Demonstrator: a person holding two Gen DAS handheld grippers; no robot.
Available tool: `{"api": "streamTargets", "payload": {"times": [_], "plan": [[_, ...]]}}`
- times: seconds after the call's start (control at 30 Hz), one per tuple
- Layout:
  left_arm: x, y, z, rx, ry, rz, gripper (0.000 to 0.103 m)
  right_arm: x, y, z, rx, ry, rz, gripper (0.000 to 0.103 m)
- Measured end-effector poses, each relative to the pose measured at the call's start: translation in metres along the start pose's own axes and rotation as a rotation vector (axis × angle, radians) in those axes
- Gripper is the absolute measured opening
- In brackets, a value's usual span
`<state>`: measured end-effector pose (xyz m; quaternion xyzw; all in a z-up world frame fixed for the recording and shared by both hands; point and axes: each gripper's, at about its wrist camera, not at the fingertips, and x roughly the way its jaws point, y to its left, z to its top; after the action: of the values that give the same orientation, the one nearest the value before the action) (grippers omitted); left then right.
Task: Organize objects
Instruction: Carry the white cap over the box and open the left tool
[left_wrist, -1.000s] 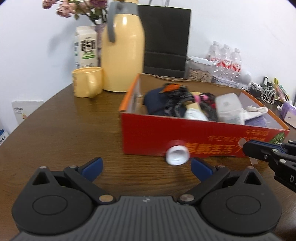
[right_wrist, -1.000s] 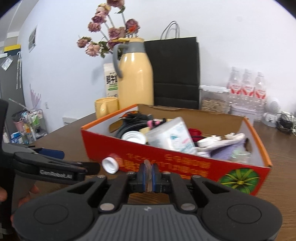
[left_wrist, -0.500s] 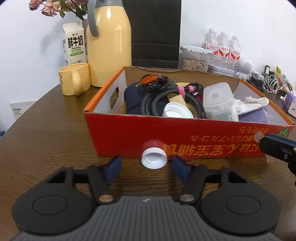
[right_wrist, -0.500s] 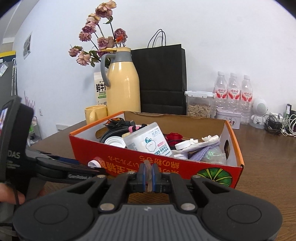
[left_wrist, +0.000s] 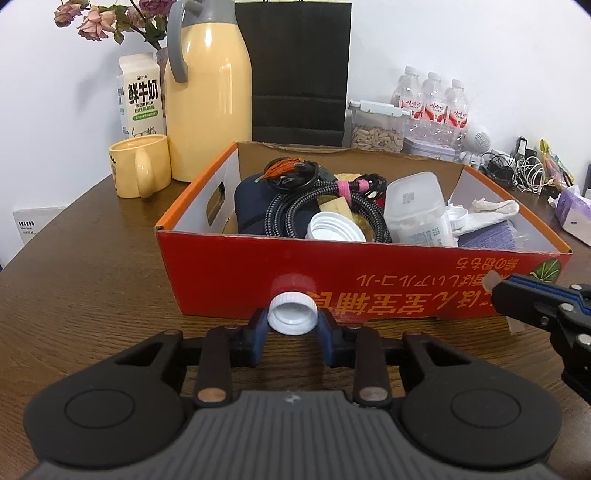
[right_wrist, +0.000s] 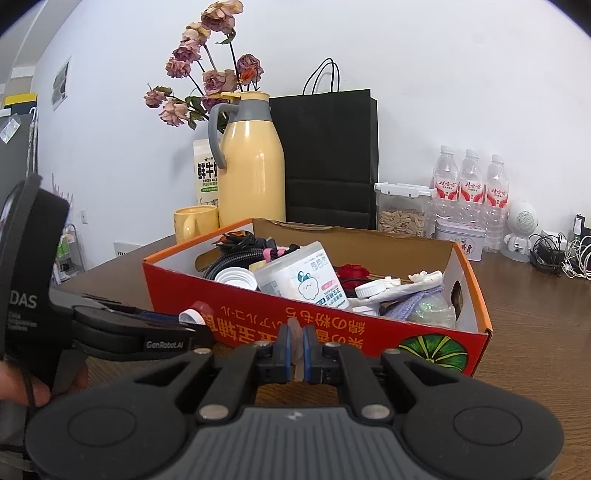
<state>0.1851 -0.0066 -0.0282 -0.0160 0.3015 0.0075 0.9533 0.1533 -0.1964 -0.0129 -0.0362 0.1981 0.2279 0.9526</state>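
A small white bottle cap (left_wrist: 293, 319) lies on the brown table just in front of the red cardboard box (left_wrist: 229, 273). My left gripper (left_wrist: 293, 326) is closing on it, and its blue pads (left_wrist: 258, 328) touch the cap on both sides. In the right wrist view the cap (right_wrist: 190, 316) shows at the tip of the left gripper (right_wrist: 195, 326). The box (right_wrist: 258, 314) holds cables, a white jar, lids and cloth. My right gripper (right_wrist: 297, 349) is shut, low by the box's front wall, with a thin pale tab at its pads; its tip (left_wrist: 496, 286) shows at the right.
Behind the box stand a yellow thermos (left_wrist: 207, 96), a yellow mug (left_wrist: 140, 166), a milk carton (left_wrist: 140, 96) and a black paper bag (left_wrist: 299, 70). Water bottles (left_wrist: 432, 103), a seed container (left_wrist: 376, 129) and tangled cables (left_wrist: 524, 173) fill the back right.
The left jaws have come in from wide open to the sides of the white cap, and the left gripper has moved closer to the box. The right gripper stays shut.
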Motion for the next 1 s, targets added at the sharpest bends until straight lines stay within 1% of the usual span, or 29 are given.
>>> {"api": "streamTargets", "payload": {"times": [0.13, 0.27, 0.4, 0.57, 0.77, 1.0], "plan": [[-0.010, 0.002, -0.001, -0.008, -0.029, -0.008, 0.030, 0.000, 0.000, 0.000, -0.001, -0.003, 0.001, 0.006], [-0.025, 0.004, 0.001, -0.012, -0.067, -0.028, 0.030, -0.005, -0.001, 0.001, -0.001, -0.025, 0.000, 0.006], [-0.039, 0.006, 0.012, -0.006, -0.115, -0.049, 0.030, -0.012, -0.004, 0.008, 0.003, -0.056, -0.010, 0.006], [-0.050, 0.003, 0.033, 0.015, -0.185, -0.058, 0.030, -0.016, -0.011, 0.025, -0.004, -0.090, -0.026, 0.006], [-0.048, -0.002, 0.060, 0.019, -0.250, -0.065, 0.030, -0.008, -0.021, 0.056, -0.029, -0.132, -0.062, 0.006], [-0.026, -0.010, 0.087, 0.018, -0.278, -0.073, 0.030, 0.022, -0.035, 0.086, -0.004, -0.146, -0.083, 0.006]]}}
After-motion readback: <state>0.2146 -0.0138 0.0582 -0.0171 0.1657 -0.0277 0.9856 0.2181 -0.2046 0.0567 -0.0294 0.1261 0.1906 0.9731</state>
